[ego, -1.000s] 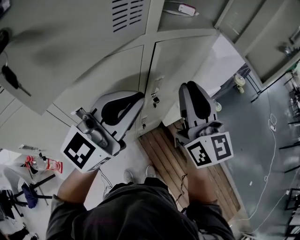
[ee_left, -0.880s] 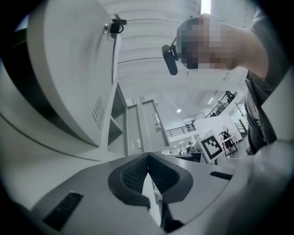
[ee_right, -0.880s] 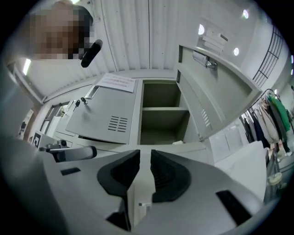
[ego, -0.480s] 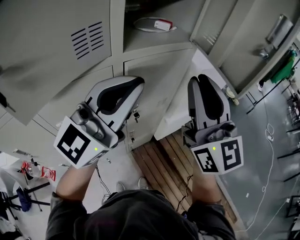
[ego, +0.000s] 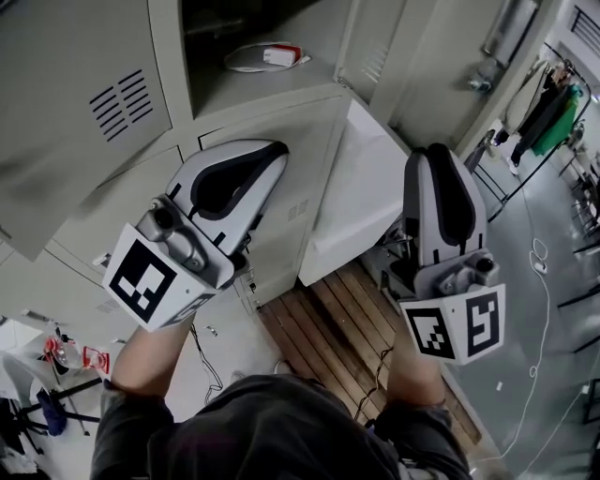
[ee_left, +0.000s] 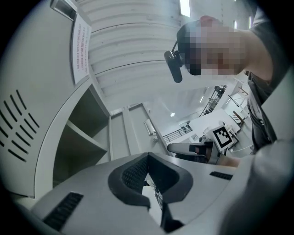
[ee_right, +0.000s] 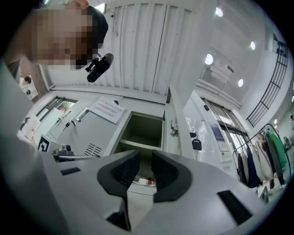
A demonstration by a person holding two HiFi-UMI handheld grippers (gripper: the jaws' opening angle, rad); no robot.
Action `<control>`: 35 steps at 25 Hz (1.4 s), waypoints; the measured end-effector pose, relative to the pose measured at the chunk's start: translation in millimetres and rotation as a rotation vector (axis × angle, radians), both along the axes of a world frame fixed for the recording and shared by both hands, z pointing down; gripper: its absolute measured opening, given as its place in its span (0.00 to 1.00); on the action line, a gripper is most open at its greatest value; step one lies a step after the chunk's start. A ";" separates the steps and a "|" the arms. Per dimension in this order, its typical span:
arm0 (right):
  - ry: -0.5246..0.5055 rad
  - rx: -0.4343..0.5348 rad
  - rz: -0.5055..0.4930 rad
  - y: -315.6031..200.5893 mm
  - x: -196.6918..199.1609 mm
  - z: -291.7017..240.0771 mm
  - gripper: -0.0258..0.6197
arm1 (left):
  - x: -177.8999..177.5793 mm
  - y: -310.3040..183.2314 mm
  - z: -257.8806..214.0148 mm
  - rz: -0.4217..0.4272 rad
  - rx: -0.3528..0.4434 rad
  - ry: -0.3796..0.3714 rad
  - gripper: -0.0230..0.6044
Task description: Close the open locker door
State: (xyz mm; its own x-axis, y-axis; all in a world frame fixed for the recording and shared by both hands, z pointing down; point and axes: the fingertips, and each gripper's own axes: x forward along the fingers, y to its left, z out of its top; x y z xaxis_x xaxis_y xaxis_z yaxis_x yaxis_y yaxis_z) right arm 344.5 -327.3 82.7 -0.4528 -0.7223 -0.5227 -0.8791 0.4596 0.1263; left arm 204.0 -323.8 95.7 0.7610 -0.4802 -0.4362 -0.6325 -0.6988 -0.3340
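Status, head view: closing has not begun. The grey vented steel locker door (ego: 122, 103) stands swung out at far left, well apart from the dark open compartment (ego: 234, 28) beside it, so the whole swing and latch is left. A small white-and-red box (ego: 281, 56) lies on the compartment shelf. The left gripper (ego: 277, 150) and right gripper (ego: 441, 155) are raised in front of the lower lockers, touching nothing. A brown slatted wooden platform (ego: 328, 314) lies near the feet. The grey floor (ego: 562, 356) is at right, with a green garment (ego: 567, 103) hanging far right.

Left gripper view: jaws down to a thin slit, tips look to meet, nothing held. A white paper notice (ee_left: 80, 46) is on the vented door at left.

Right gripper view: jaws narrowly apart, empty. The compartment is straight ahead. Black keys (ee_right: 196, 144) hang from a locker at right.
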 end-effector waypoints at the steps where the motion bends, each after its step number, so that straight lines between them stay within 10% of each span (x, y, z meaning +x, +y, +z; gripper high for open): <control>1: -0.009 0.007 0.002 3.6 5.2 -2.3 0.17 | 4.0 1.0 -1.6 0.004 0.004 -0.002 0.06; 16: -0.064 -0.046 0.069 -3.7 77.2 14.1 0.18 | 57.3 9.5 0.4 0.035 0.008 -0.035 0.06; 35: -0.077 -0.101 -0.044 -23.5 65.0 33.5 0.19 | 43.7 8.4 18.5 -0.062 -0.038 -0.028 0.06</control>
State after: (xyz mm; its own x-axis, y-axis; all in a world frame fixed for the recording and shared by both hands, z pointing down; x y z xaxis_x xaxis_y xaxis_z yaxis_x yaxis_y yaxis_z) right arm 409.4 -350.8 116.2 -0.4465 -0.7534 -0.4828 -0.8631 0.5050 0.0103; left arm 247.7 -315.5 114.2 0.7408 -0.5426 -0.3959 -0.6658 -0.6709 -0.3265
